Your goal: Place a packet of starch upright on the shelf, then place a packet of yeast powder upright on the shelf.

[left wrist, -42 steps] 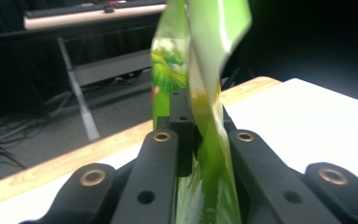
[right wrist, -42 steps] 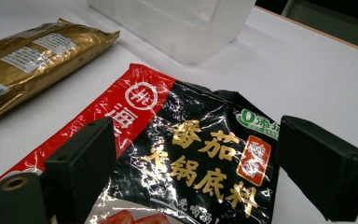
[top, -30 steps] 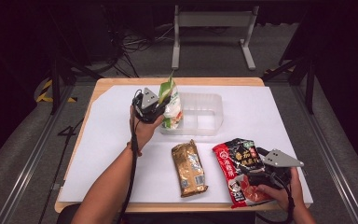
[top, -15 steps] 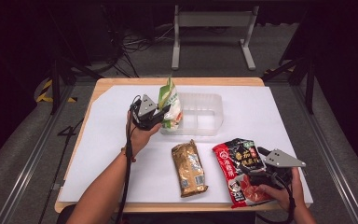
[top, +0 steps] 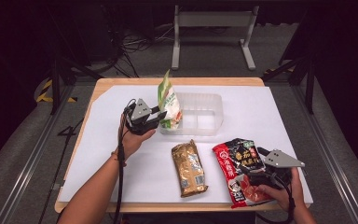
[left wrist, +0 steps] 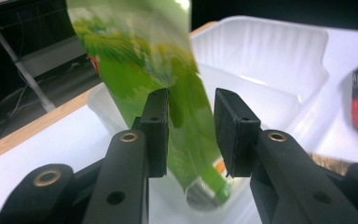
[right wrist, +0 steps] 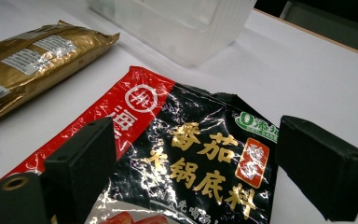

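1. Green pouch (top: 168, 103) upright at the left end of the clear tray (top: 214, 122), bottom inside the tray; likely being stood there for packing.
2. Left gripper (left wrist: 190, 135) jaws parted around the pouch, not pinching.
3. Right gripper (right wrist: 186, 161) wide open, low over the red-black sachet (top: 240, 168) in front of the tray, probably lining up a grasp.
4. Gold packet (top: 189, 168) flat, just left of the sachet.
5. Left forearm angled toward the tray; right hand (top: 279, 190) near the table edge.

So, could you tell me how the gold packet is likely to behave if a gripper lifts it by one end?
The gold packet looks plump and bar-shaped, so it probably stays fairly stiff. Its glossy crinkled foil may slip between jaws. It seems light.
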Demonstrator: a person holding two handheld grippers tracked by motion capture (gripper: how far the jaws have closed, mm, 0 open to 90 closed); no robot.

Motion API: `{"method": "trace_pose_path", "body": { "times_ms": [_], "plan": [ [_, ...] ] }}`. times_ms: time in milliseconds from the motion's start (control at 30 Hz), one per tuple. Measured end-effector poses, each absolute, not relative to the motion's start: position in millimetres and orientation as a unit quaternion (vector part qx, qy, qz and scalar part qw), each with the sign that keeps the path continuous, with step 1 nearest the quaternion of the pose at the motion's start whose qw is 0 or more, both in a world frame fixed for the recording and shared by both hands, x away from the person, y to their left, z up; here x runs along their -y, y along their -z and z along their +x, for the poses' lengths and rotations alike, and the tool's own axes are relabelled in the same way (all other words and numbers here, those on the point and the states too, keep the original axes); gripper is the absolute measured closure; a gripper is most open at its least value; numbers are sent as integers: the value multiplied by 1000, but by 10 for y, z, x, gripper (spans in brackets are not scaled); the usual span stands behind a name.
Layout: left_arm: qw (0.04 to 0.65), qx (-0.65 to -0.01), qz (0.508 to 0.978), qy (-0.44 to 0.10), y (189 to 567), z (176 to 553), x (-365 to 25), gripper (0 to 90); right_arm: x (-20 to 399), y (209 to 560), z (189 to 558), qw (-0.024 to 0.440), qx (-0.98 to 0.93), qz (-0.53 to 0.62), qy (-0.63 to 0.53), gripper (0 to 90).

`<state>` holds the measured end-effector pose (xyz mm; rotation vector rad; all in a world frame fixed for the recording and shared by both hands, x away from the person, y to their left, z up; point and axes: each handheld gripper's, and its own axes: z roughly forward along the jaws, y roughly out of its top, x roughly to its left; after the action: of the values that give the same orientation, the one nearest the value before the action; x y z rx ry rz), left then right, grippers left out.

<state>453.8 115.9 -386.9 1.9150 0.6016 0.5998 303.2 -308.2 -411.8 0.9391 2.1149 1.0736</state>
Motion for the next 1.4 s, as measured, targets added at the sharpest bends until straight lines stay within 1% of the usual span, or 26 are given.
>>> {"method": "trace_pose_path", "body": {
  "times_ms": [100, 167, 200, 267, 467, 600, 833, 1000, 1067, 1133, 1200, 1267, 1400],
  "plan": [
    [496, -251, 796, -240, 3871, 4474, -1213, 650, 3082, 4116, 3032, 293, -794, 351, -402, 131],
    [490, -238, 803, -240, 3867, 4405, -1257, 638, 3085, 4118, 3031, 293, -793, 352, -401, 131],
    [489, -230, 807, -238, 3867, 4371, -1274, 649, 3085, 4120, 3033, 294, -793, 352, -400, 131],
    [476, -228, 812, -248, 3871, 4301, -1301, 638, 3084, 4119, 3038, 293, -793, 353, -401, 131],
    [467, -217, 825, -232, 3912, 4130, -1393, 598, 3067, 4124, 3061, 293, -794, 352, -399, 131],
    [456, -206, 835, -231, 3940, 4003, -1422, 547, 3062, 4125, 3073, 293, -795, 352, -398, 131],
    [448, -198, 846, -211, 4019, 3838, -1439, 445, 3057, 4133, 3088, 293, -795, 354, -395, 132],
    [447, -194, 855, -176, 4087, 3812, -1436, 340, 3047, 4134, 3085, 295, -797, 352, -392, 132],
    [448, -192, 858, -163, 4116, 3804, -1420, 324, 3047, 4134, 3085, 296, -798, 351, -391, 132],
    [447, -190, 862, -144, 4150, 3803, -1400, 283, 3048, 4129, 3085, 297, -798, 350, -391, 132],
    [446, -187, 865, -135, 4177, 3801, -1386, 256, 3050, 4127, 3084, 298, -798, 349, -391, 131],
    [449, -187, 867, -108, 4208, 3810, -1367, 240, 3056, 4126, 3083, 297, -798, 350, -391, 131],
    [453, -188, 868, -73, 4250, 3837, -1311, 206, 3063, 4130, 3069, 298, -798, 350, -390, 132]
  ]
}}
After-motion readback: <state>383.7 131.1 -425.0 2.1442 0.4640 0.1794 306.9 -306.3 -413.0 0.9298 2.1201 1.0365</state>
